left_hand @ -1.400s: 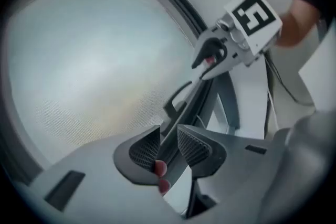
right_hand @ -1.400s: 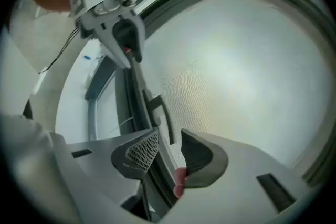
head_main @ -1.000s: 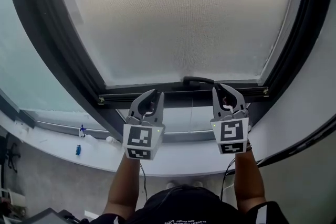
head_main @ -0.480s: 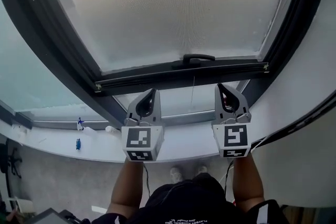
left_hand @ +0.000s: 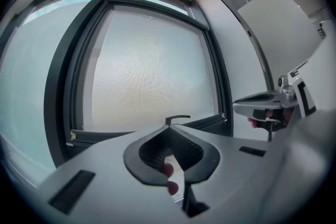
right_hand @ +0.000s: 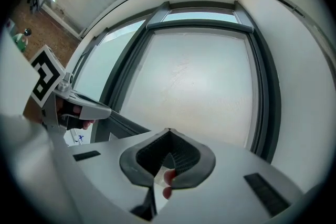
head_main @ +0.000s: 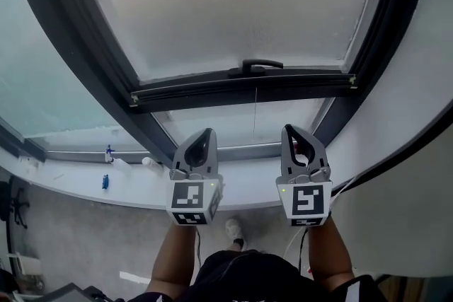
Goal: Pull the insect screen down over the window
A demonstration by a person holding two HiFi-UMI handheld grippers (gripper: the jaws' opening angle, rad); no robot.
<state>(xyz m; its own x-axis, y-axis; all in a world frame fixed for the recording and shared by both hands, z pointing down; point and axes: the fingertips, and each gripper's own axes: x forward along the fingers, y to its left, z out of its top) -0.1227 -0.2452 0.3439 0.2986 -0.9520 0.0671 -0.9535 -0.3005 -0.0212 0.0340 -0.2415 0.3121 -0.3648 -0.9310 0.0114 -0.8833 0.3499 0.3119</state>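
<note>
L gripper (head_main: 207, 132), R gripper (head_main: 289, 129) closed, screen (head_main: 233, 3) part-down

insect screen (head_main: 233, 3): pale grey, fine mesh | window frame (head_main: 83, 32): dark grey | handle (head_main: 256, 67): black | left gripper (head_main: 207, 132), right gripper (head_main: 291, 129): grey, black-and-white square markers | window sill (head_main: 134, 189): white

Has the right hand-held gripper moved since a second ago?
Yes. The right hand-held gripper was at the screen's bottom bar; now it sits clear below it, drawn back toward the person.

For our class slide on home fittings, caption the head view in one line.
Insect screen drawn partway down; left hand-held gripper and right hand-held gripper, both shut, below its handle.
</note>
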